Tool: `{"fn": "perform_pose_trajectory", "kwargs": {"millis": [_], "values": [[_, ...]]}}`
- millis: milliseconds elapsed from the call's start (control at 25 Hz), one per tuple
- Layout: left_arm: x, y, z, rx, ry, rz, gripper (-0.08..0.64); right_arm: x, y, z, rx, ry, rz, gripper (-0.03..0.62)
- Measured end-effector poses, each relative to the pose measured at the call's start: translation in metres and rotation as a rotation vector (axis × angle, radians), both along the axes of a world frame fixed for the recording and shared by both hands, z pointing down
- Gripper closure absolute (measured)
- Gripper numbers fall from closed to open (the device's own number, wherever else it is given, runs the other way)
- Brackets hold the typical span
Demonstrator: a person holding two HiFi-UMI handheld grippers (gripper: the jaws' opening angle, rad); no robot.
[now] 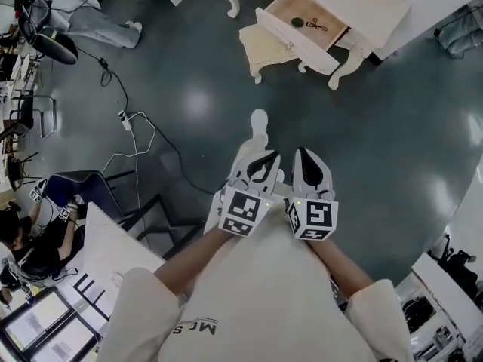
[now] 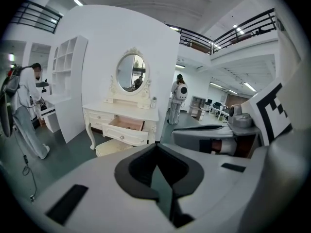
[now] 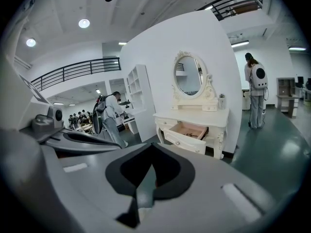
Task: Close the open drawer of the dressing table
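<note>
The cream dressing table (image 1: 355,6) stands far ahead across the floor, and its drawer (image 1: 306,23) is pulled open with a few small dark items inside. The left gripper view shows the same table (image 2: 99,114) and open drawer (image 2: 127,130) in the distance, and so does the right gripper view, with the table (image 3: 214,116) and drawer (image 3: 187,135). My left gripper (image 1: 262,163) and right gripper (image 1: 312,163) are held side by side in front of my body, well short of the table. Both are shut and hold nothing.
A cream stool (image 1: 264,50) stands in front of the drawer. White cables (image 1: 136,138) trail over the dark floor at the left, near a chair (image 1: 83,187) and desks. One person (image 2: 24,110) stands left of the table and another (image 3: 256,93) to its right.
</note>
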State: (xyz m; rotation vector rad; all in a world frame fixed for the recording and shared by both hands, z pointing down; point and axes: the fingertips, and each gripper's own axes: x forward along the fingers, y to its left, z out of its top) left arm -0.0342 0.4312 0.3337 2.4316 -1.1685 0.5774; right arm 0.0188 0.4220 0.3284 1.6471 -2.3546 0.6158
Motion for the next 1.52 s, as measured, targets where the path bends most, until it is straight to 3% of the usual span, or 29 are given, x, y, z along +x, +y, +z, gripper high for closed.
{"fn": "perform_pose_trajectory", "kwargs": {"millis": [600,1040,1520], "values": [[-0.016,-0.167,0.004,-0.013,0.042,0.005,0.551,-0.007,-0.152,-0.001,-0.002,0.046,0.028,0.591],[-0.038,-0.290,-0.001,-0.037,0.055,0.127,0.551,-0.030,-0.289,-0.003,-0.016,0.092,0.057,0.591],[-0.045,-0.345,0.023,-0.064,0.050,0.130,0.551,-0.032,-0.354,0.016,-0.056,0.123,0.046,0.591]]}}
